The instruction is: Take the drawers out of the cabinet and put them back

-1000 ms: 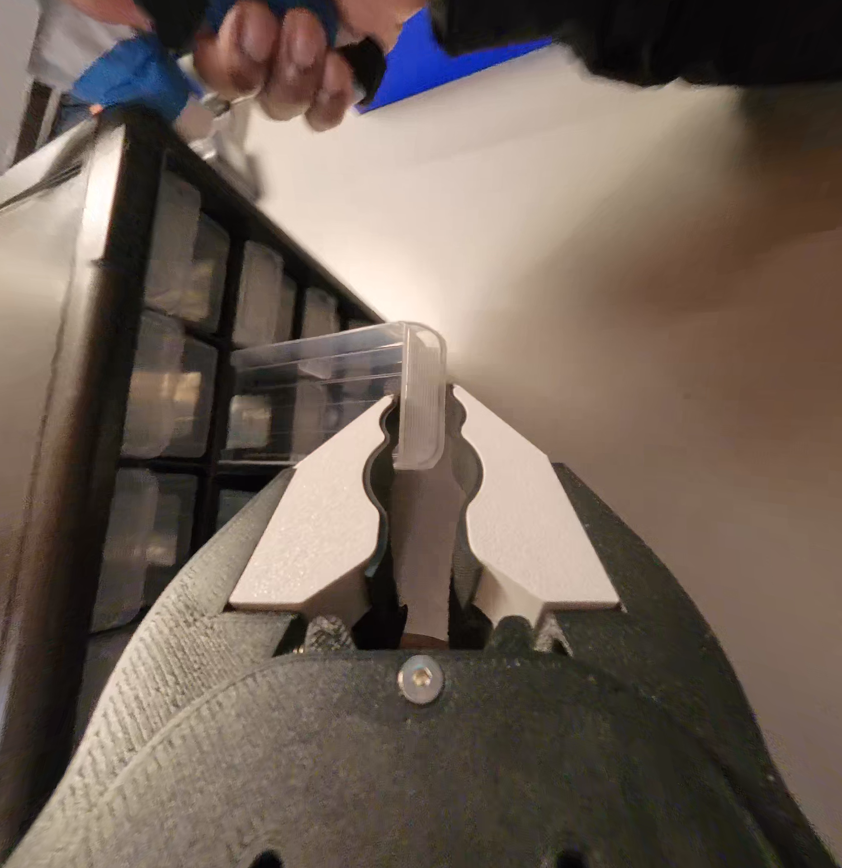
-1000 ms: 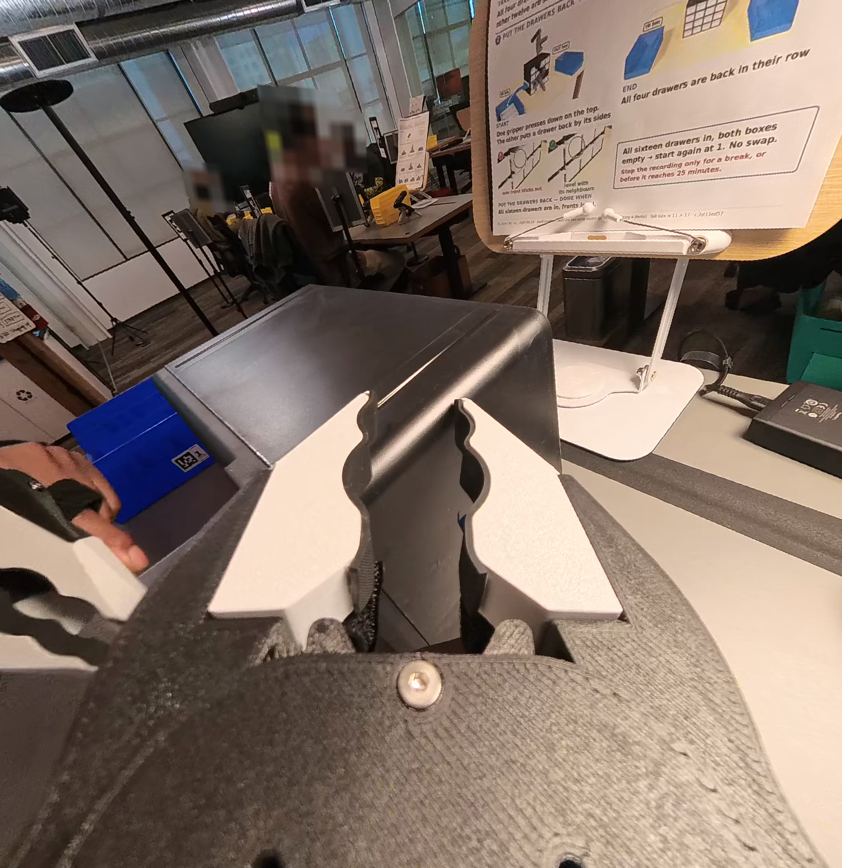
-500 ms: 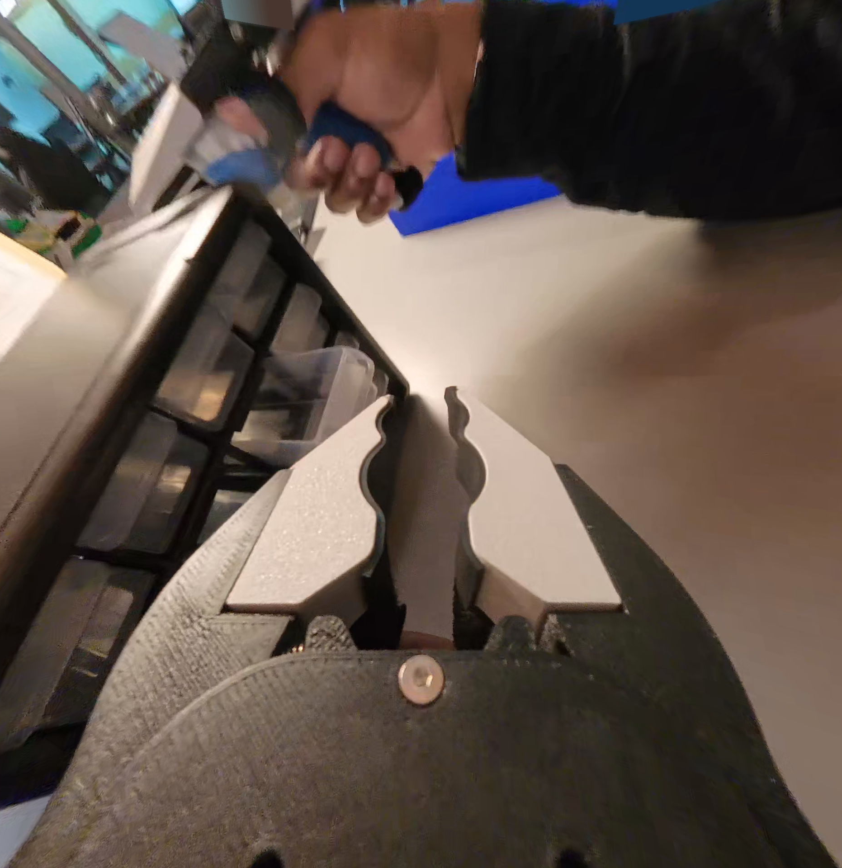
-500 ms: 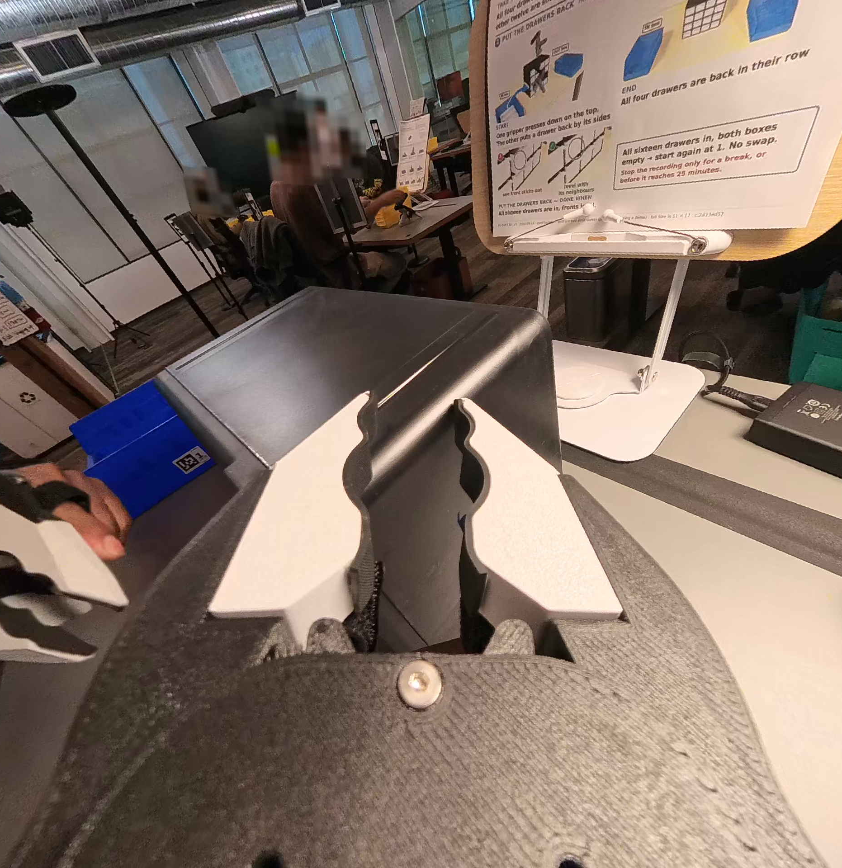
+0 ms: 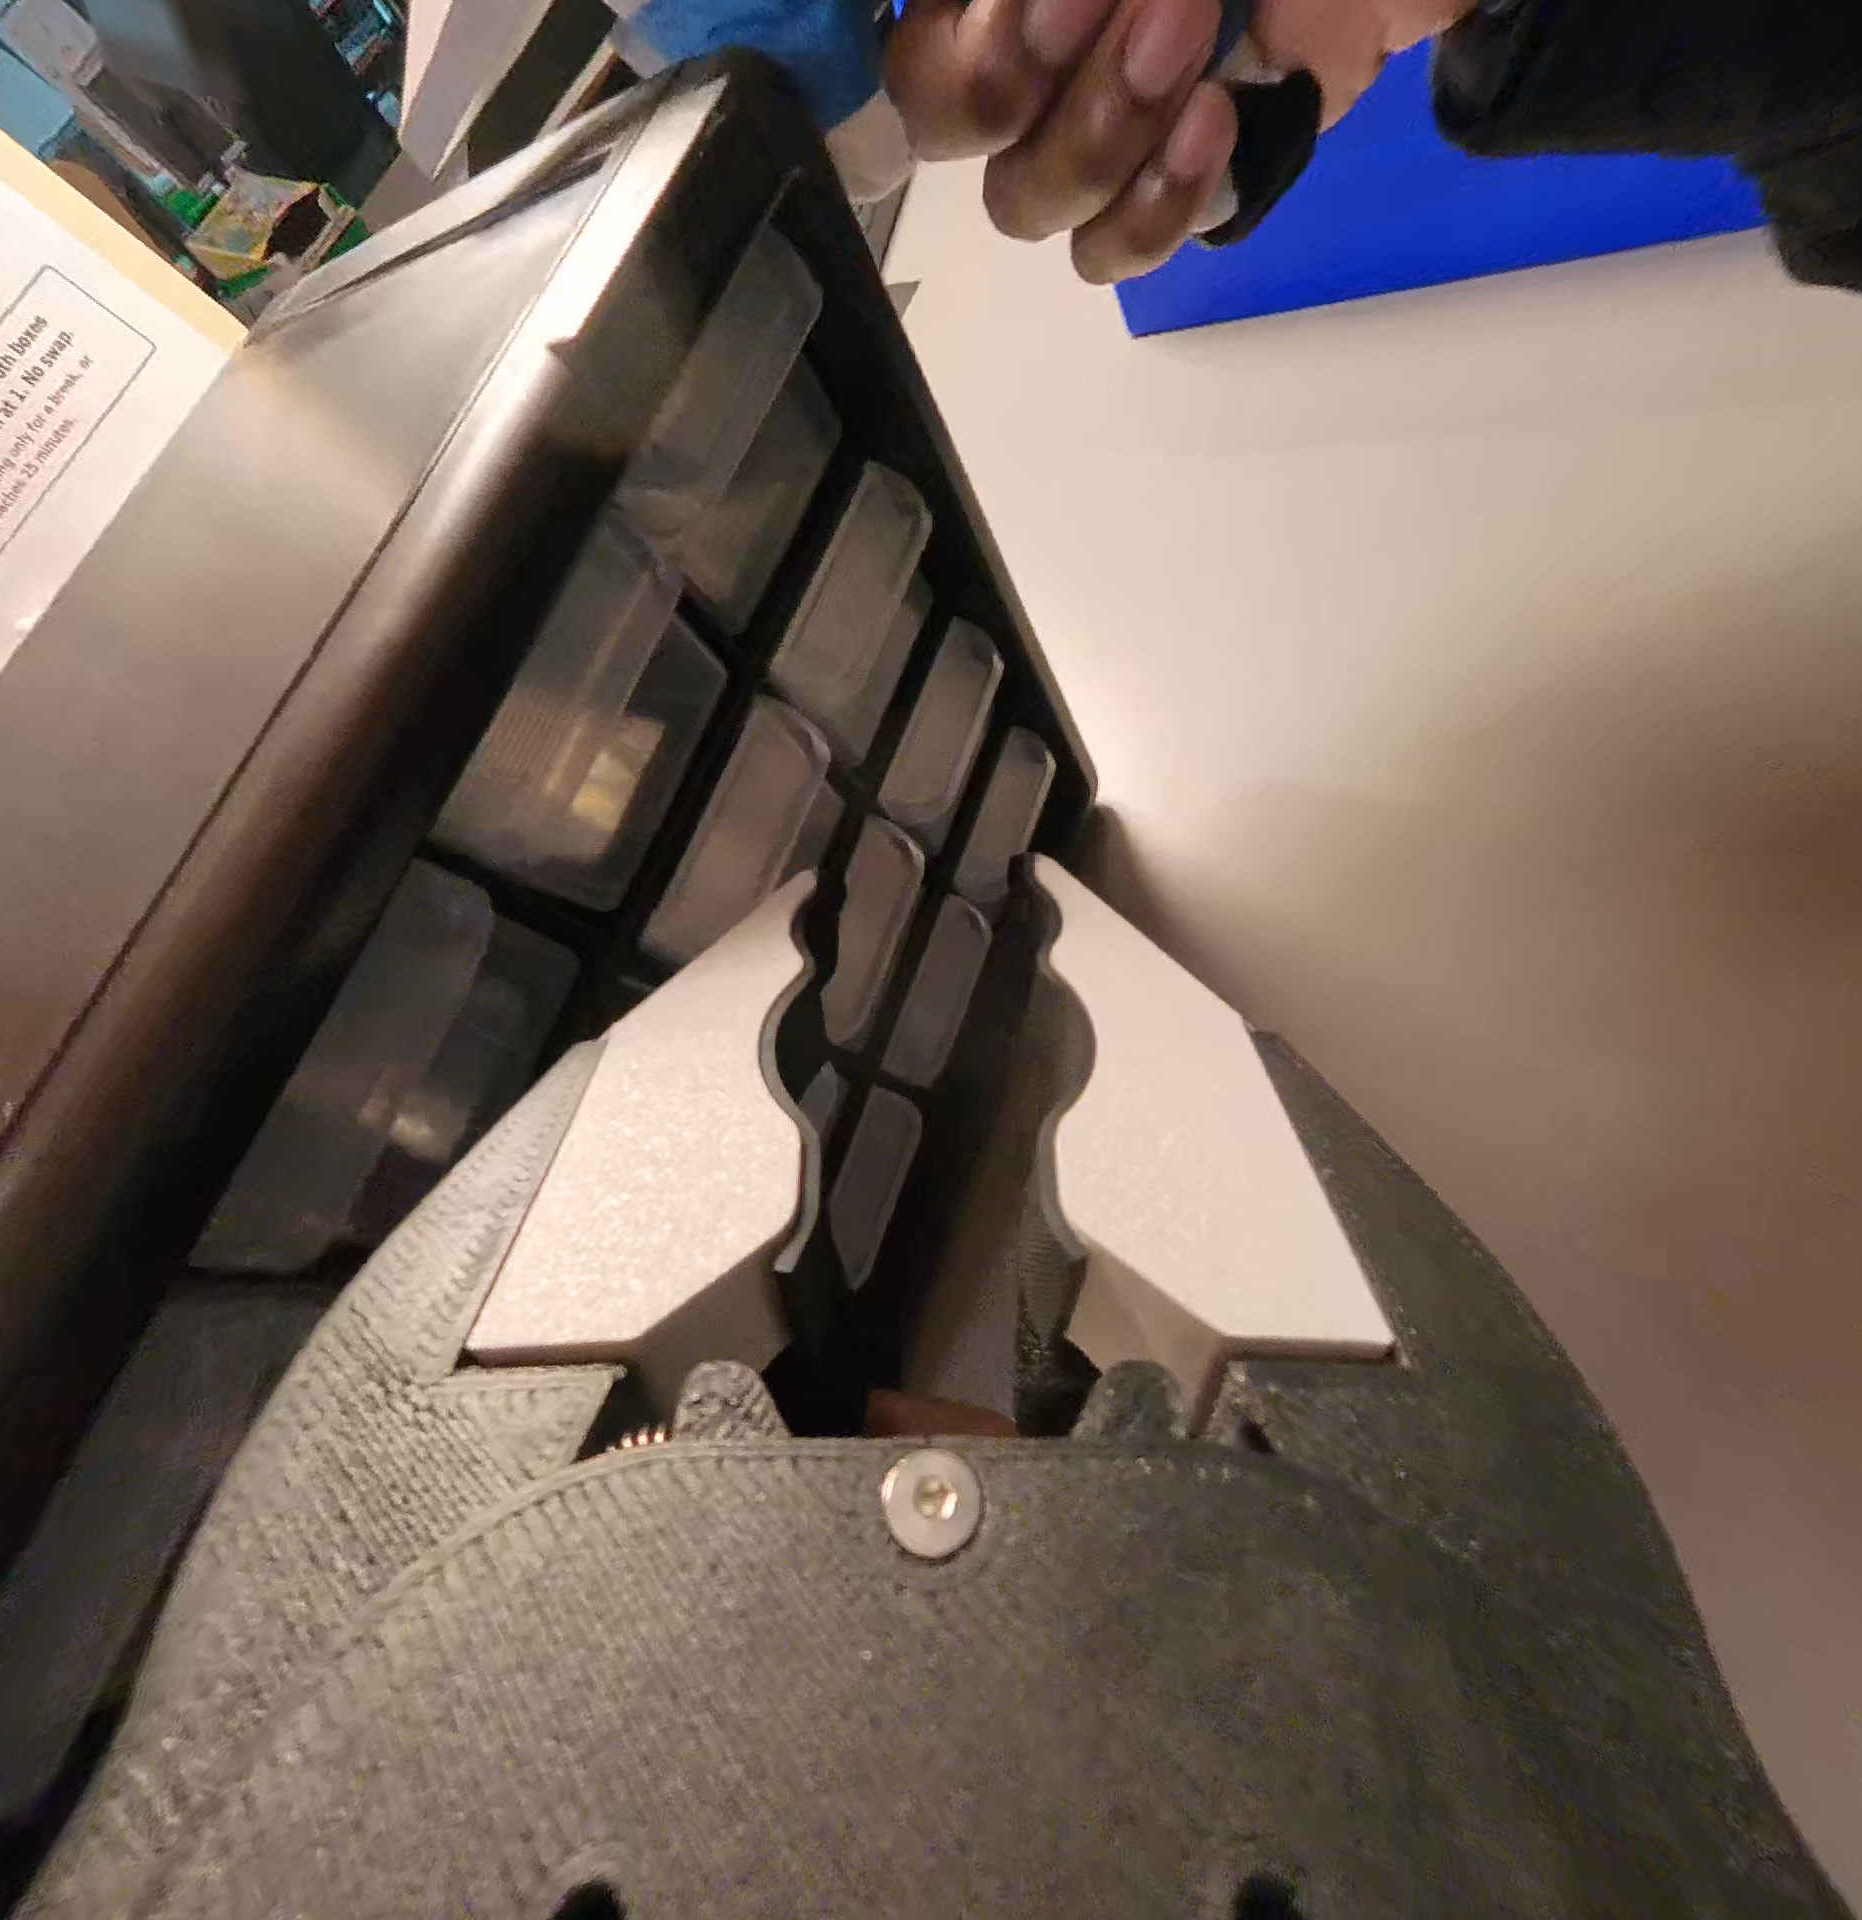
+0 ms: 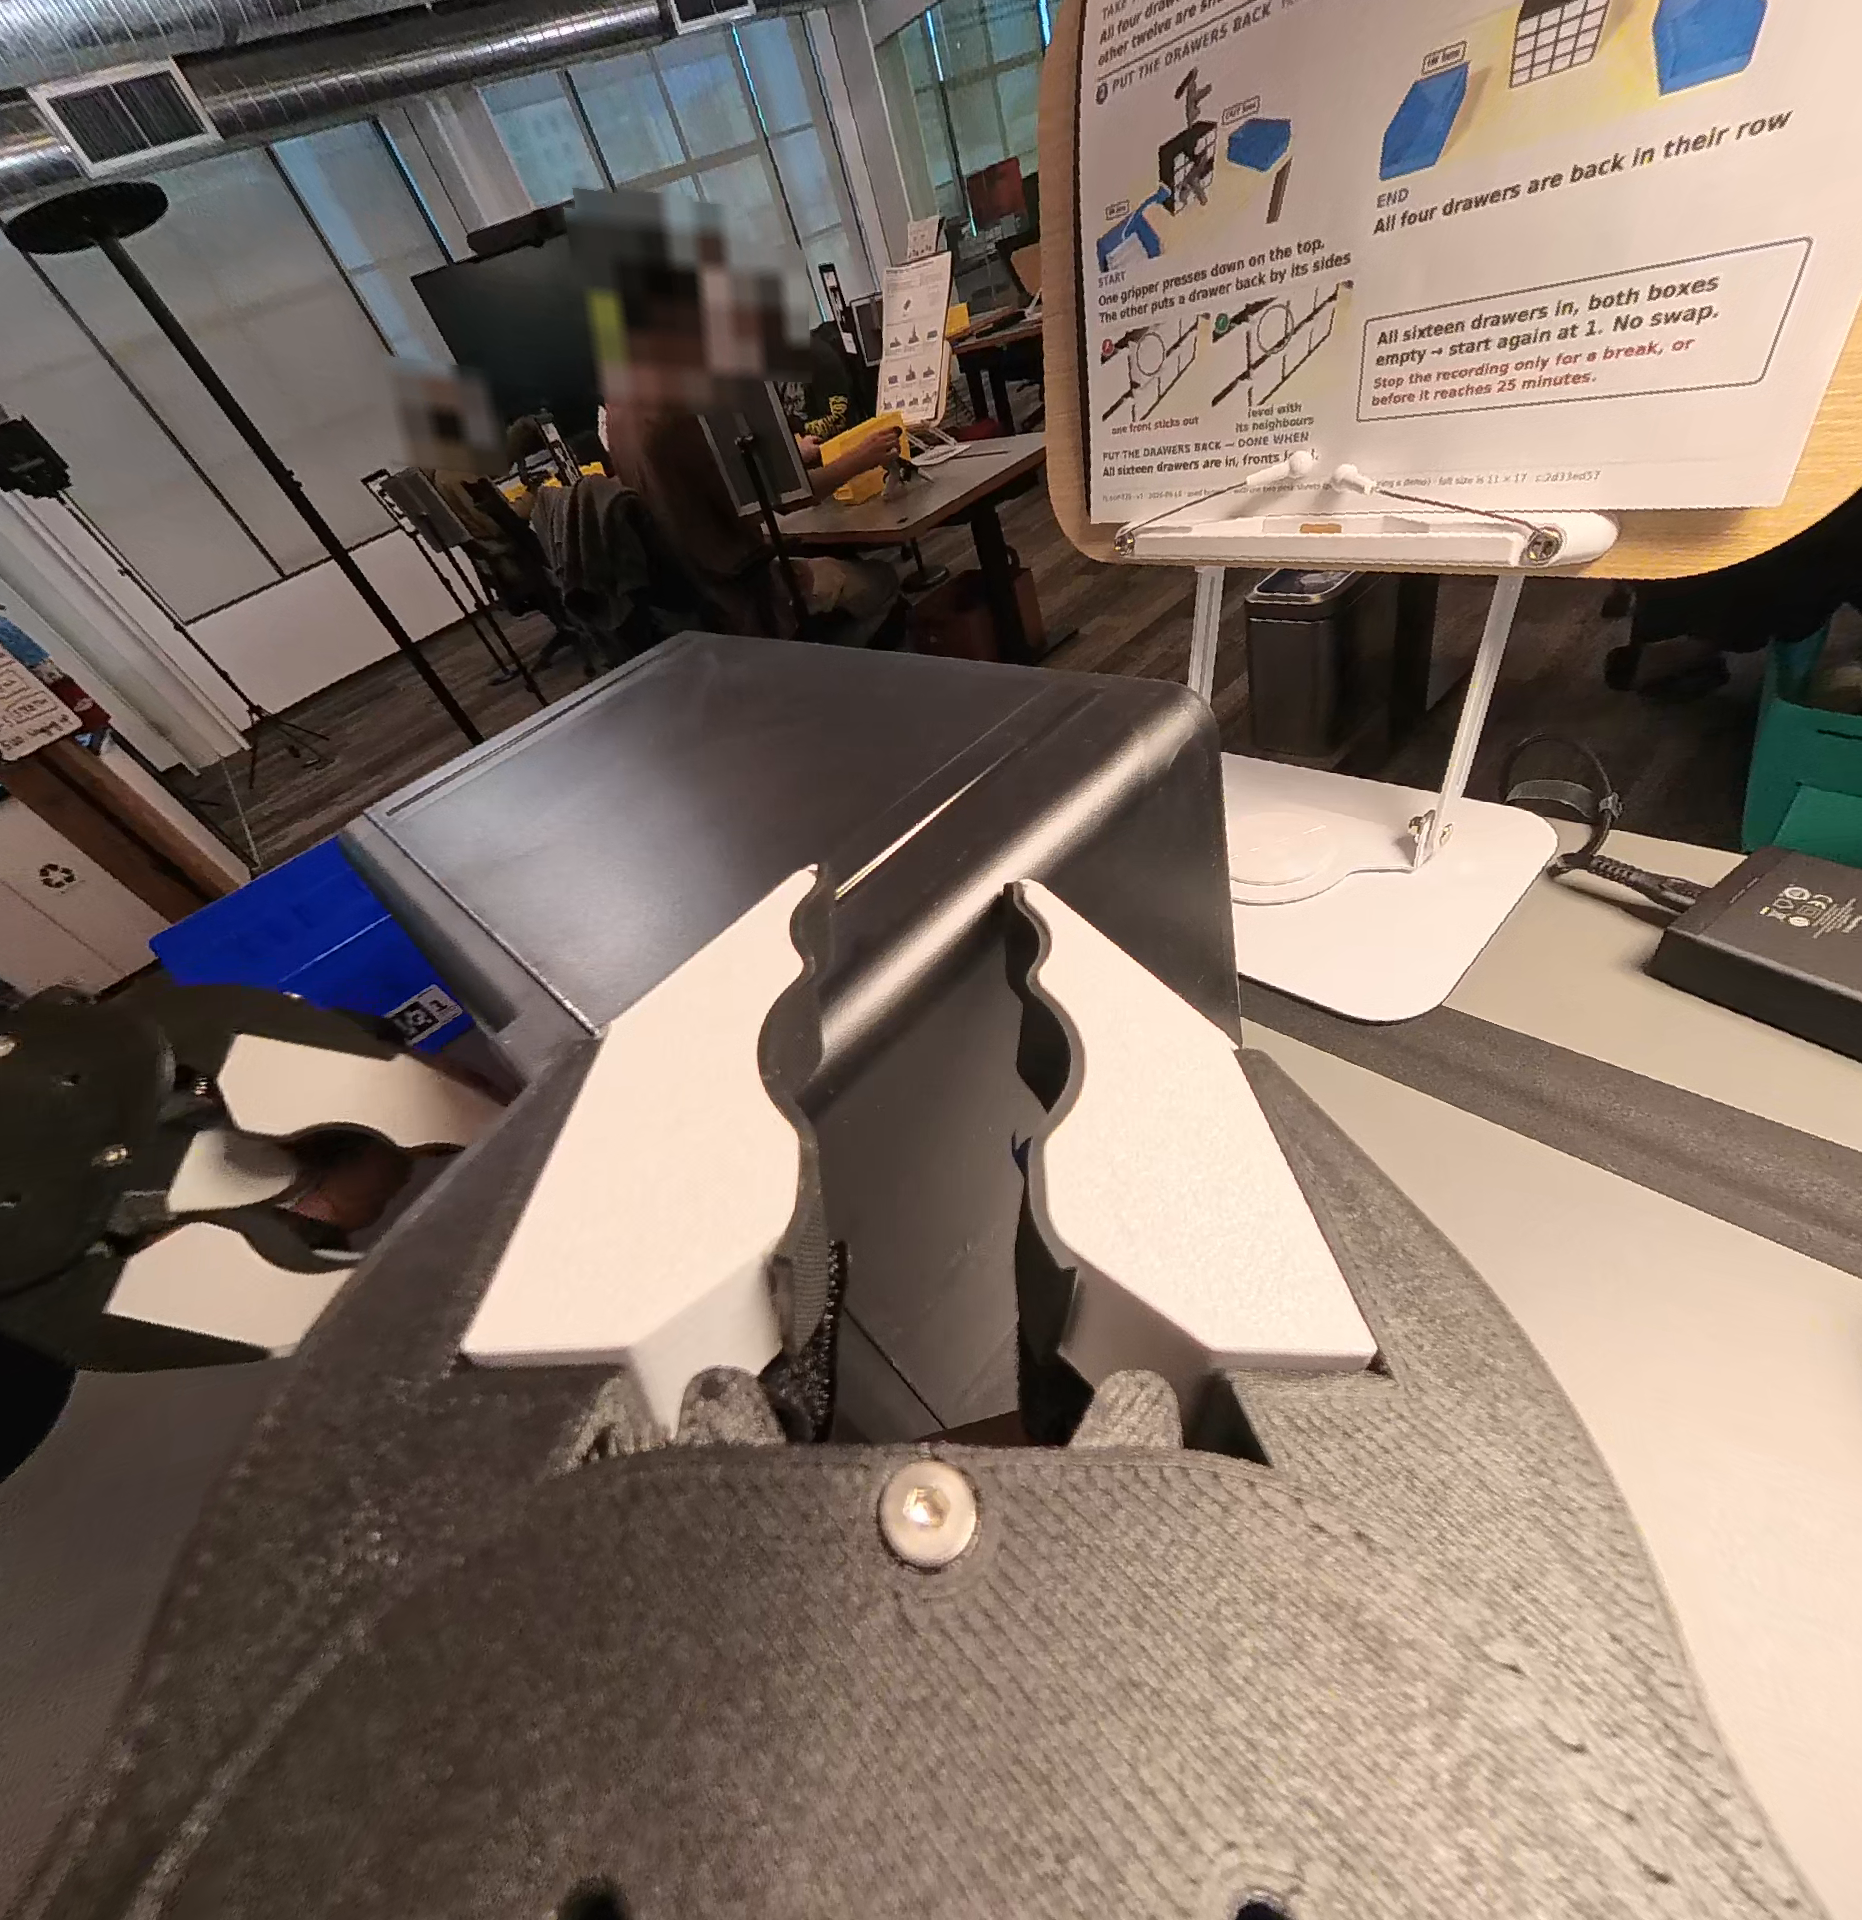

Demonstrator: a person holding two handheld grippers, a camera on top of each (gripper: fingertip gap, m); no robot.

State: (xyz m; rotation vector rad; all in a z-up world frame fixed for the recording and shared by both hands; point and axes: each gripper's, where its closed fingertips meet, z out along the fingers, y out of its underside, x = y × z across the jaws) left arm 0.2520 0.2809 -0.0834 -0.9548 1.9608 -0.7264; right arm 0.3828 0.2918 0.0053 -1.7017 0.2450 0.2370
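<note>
The black plastic cabinet (image 5: 314,665) stands on the pale table (image 5: 1426,727), its grid of translucent drawers (image 5: 865,613) all seated, facing and nearest the empty, parted left gripper (image 5: 922,883), while the parted right gripper (image 6: 916,883), also empty, rests on the cabinet's top.

Large windows (image 6: 553,197), desks (image 6: 906,499), wood floor (image 6: 387,727)

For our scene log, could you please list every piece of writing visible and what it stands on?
Instruction sheet on the stand: printed text, not transcribed here.
Tag on the blue box: too small.
Black box on the table: marks unreadable.
Cabinet: none.
</note>
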